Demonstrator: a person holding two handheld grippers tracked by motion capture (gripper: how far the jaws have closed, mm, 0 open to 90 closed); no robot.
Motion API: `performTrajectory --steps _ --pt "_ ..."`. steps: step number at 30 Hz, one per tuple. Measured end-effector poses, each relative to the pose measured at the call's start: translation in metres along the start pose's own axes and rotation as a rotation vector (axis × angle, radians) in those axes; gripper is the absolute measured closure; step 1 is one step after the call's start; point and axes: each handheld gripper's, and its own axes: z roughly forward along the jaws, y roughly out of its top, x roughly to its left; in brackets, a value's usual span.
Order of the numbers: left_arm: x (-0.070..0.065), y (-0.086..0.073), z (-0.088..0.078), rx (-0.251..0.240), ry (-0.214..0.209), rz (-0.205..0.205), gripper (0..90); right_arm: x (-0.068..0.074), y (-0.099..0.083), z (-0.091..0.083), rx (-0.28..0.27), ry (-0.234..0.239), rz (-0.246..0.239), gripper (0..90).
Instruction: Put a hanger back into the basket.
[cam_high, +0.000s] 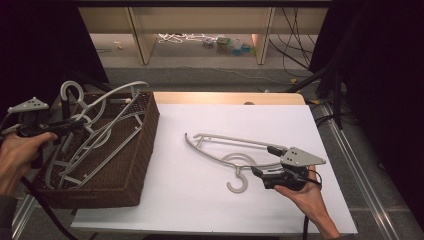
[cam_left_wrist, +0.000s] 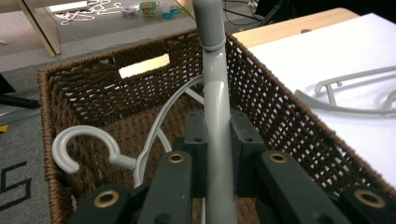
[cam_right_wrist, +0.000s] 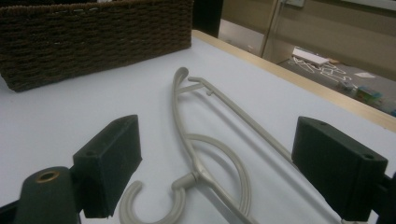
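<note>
While your left tool (cam_high: 75, 123) hangs over the brown wicker basket (cam_high: 135, 165) at the left edge of the tabletop (cam_high: 200, 210), its jaws are clamped tight on the grey bar of a hanger (cam_left_wrist: 217, 116). In the left gripper view that bar runs straight up between the two pads, which press it from both sides. The held hanger sits tangled among a pile of other grey hangers (cam_high: 95, 145) inside the basket (one hook (cam_left_wrist: 79, 147) curls up at the left of that view, clear of the weave).

Your right tool (cam_high: 265, 162) is over on the right side of the tabletop, jaws spread wide and gripping nothing. A single hanger (cam_high: 225, 150) lies flat on the white surface right in front of it, with its hook (cam_right_wrist: 154, 207) pointing toward the near edge. In the right gripper view the hanger's neck lies between the two open pads, neither of them touching it.
</note>
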Motion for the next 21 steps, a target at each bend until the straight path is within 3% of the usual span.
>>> performTrajectory --steps 8,11,17,21 --pt "0.002 -0.011 0.005 0.022 -0.026 0.016 79.5 0.000 -0.002 0.003 0.011 0.003 0.000 16.7" --pt "0.004 -0.014 0.009 0.044 -0.028 0.047 79.5 0.001 -0.002 0.003 0.012 0.007 0.001 16.7" --pt "0.010 -0.022 0.009 0.047 -0.028 -0.012 79.4 -0.001 -0.002 0.002 0.008 0.000 0.005 16.7" --pt "0.010 -0.024 0.012 0.066 -0.032 0.011 79.4 0.000 -0.002 0.001 0.018 0.008 0.002 16.8"
